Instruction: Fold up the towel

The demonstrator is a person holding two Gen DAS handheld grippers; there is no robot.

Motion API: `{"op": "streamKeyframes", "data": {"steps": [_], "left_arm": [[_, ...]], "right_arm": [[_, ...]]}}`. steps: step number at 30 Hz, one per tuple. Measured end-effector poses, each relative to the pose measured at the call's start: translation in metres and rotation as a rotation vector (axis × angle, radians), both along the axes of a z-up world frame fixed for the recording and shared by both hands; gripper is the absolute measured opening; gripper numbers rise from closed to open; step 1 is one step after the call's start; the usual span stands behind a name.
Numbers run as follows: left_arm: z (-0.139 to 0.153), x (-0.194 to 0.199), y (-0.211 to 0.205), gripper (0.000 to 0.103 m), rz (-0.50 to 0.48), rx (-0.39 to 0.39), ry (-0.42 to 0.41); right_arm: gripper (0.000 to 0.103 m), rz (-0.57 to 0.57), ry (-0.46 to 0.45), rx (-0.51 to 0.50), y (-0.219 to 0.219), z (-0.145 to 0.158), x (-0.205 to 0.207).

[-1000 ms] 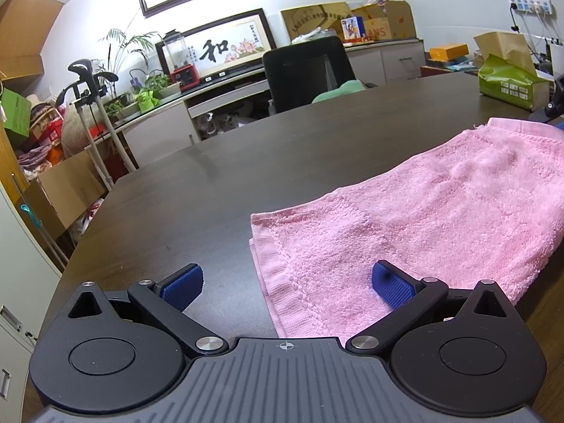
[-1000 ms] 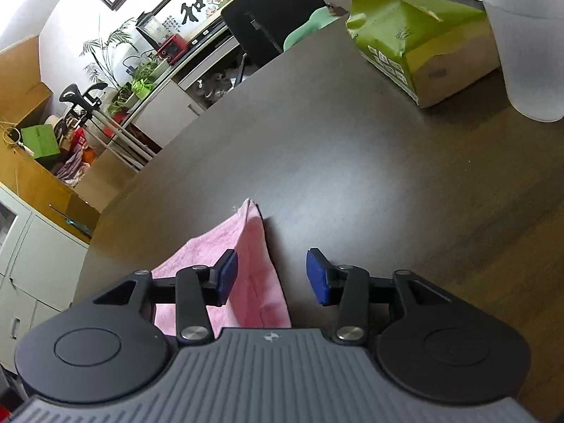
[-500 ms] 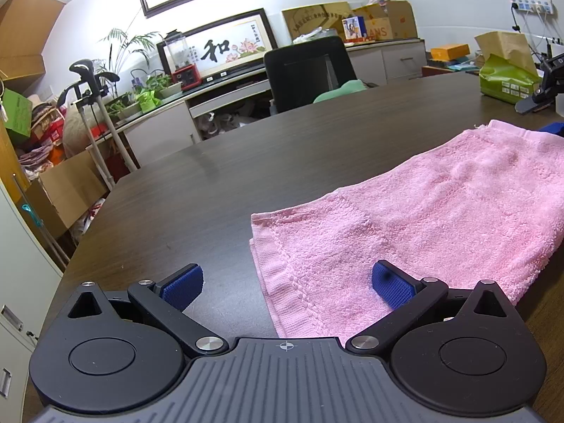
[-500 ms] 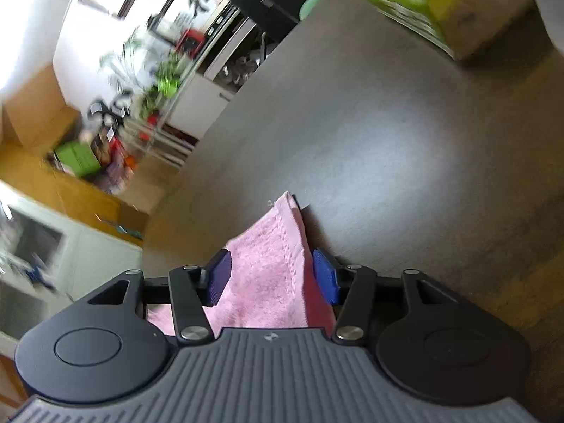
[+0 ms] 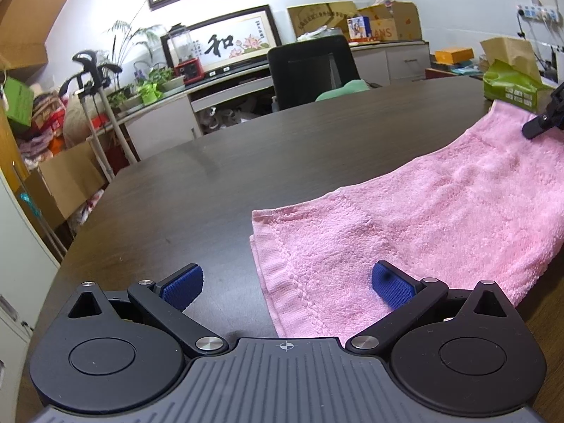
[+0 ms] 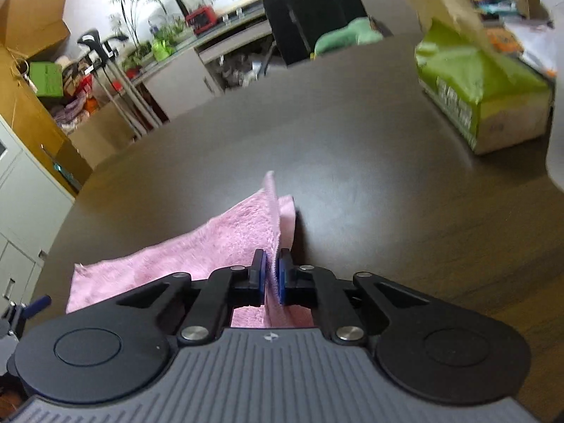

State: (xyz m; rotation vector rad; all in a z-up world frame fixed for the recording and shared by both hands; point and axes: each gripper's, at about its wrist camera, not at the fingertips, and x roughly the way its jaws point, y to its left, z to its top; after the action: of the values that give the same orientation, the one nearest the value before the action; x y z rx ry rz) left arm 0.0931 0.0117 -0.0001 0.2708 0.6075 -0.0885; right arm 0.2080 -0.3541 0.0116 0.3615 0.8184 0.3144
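Calligraphy (image 5: 219,45) reads "和"; right hand-held gripper (image 6: 270,279) pinches towel (image 6: 225,243), left hand-held gripper (image 5: 285,287) released.

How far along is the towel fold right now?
Done: the right hand-held gripper has clamped the pink towel at its far corner, lifting it. In hand: the left hand-held gripper is open over the near edge. Left: the fold itself; the towel mostly lies flat.

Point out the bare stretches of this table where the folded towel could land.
Bare dark table runs from the pink towel toward the black chair. Another patch lies between the towel's lifted corner and the green box. The far right side is crowded.
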Motion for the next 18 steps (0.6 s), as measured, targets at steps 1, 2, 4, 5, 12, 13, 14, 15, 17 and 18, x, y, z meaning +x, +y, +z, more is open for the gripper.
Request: {"op": "streamKeyframes", "data": {"steps": [1, 2, 4, 5, 12, 13, 14, 15, 17, 18], "left_arm": [[0.0, 0.0, 0.0, 0.103, 0.002, 0.004, -0.004], [0.001, -0.001, 0.0, 0.103, 0.005, 0.012, -0.011], [0.002, -0.002, 0.0, 0.103, 0.014, 0.024, -0.02], [0.003, -0.003, 0.001, 0.103, 0.02, 0.03, -0.023], [0.019, -0.007, 0.022, 0.103, 0.048, -0.008, -0.029], [0.02, -0.009, 0.025, 0.103, 0.035, 0.006, -0.028], [0.021, -0.012, 0.027, 0.103, 0.026, 0.022, -0.034], [0.021, -0.015, 0.028, 0.103, 0.019, 0.041, -0.048], [0.02, -0.022, 0.032, 0.103, 0.006, 0.078, -0.074], [0.02, -0.024, 0.036, 0.103, 0.009, 0.087, -0.084]], "right_arm": [[0.007, 0.005, -0.011, -0.004, 0.002, 0.004, -0.003], [0.007, 0.009, -0.02, -0.01, 0.003, 0.008, -0.005], [0.007, 0.019, -0.034, -0.024, 0.007, 0.016, -0.01], [0.007, 0.024, -0.04, -0.032, 0.01, 0.021, -0.012], [0.007, 0.077, -0.055, -0.021, 0.037, 0.056, -0.025], [0.007, 0.088, -0.052, -0.014, 0.044, 0.06, -0.026], [0.007, 0.103, -0.049, -0.013, 0.051, 0.063, -0.027], [0.007, 0.116, -0.047, -0.012, 0.058, 0.067, -0.027], [0.007, 0.141, -0.037, -0.009, 0.073, 0.071, -0.028], [0.007, 0.159, -0.03, -0.008, 0.086, 0.073, -0.028]]}}
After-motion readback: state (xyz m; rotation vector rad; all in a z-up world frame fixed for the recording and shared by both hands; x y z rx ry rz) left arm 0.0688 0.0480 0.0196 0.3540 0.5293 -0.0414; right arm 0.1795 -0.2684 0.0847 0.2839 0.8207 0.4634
